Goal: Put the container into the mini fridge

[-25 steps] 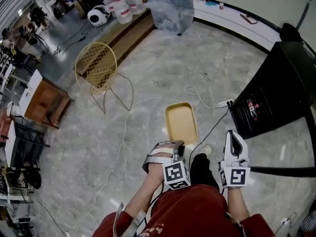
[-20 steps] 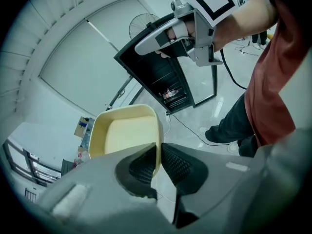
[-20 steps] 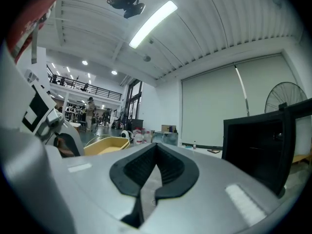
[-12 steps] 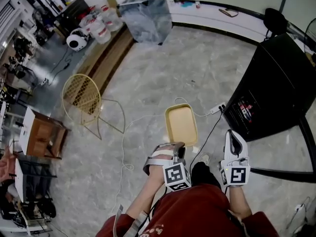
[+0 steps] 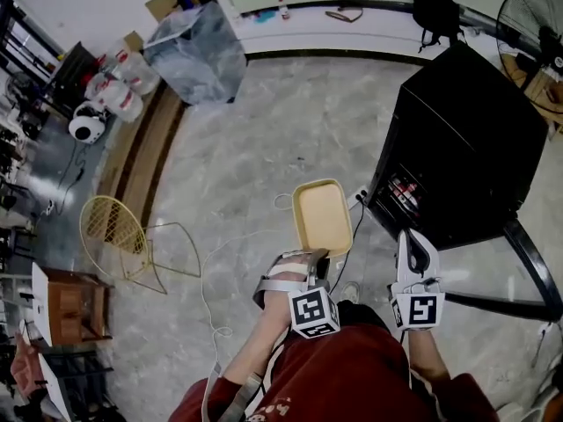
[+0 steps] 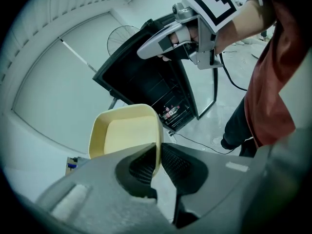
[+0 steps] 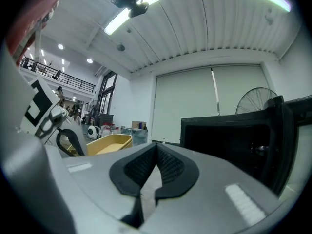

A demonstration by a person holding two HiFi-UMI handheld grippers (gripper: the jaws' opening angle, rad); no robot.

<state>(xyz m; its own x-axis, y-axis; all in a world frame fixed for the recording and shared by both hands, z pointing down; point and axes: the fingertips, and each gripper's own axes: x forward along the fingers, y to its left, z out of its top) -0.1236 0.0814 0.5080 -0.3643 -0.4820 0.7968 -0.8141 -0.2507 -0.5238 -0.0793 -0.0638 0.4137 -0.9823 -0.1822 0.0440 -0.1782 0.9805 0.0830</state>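
A shallow yellow container [image 5: 322,216] is held out level over the floor; my left gripper [image 5: 318,255] is shut on its near wall. In the left gripper view the pads [image 6: 169,161] pinch that thin wall of the container [image 6: 126,133]. The black mini fridge [image 5: 457,139] stands just right of the container, its front open, with bottles [image 5: 403,189] on a shelf. My right gripper [image 5: 412,240] is shut and empty, held beside the container, pointing at the fridge. In the right gripper view its jaws [image 7: 156,152] meet, with the fridge [image 7: 234,135] ahead and the container [image 7: 109,143] to the left.
The fridge door's edge [image 5: 528,275] reaches out at the right. A power strip [image 5: 359,199] and a white cable [image 5: 211,280] lie on the marble floor. A yellow wire chair [image 5: 114,236], a wooden bench [image 5: 141,139], a covered bin [image 5: 198,51] and a fan [image 5: 537,16] stand around.
The view has swung toward the fridge, which now sits nearer and more central. The chair has slid to the left. Both grippers keep the same pose, and the container stays in the left one.
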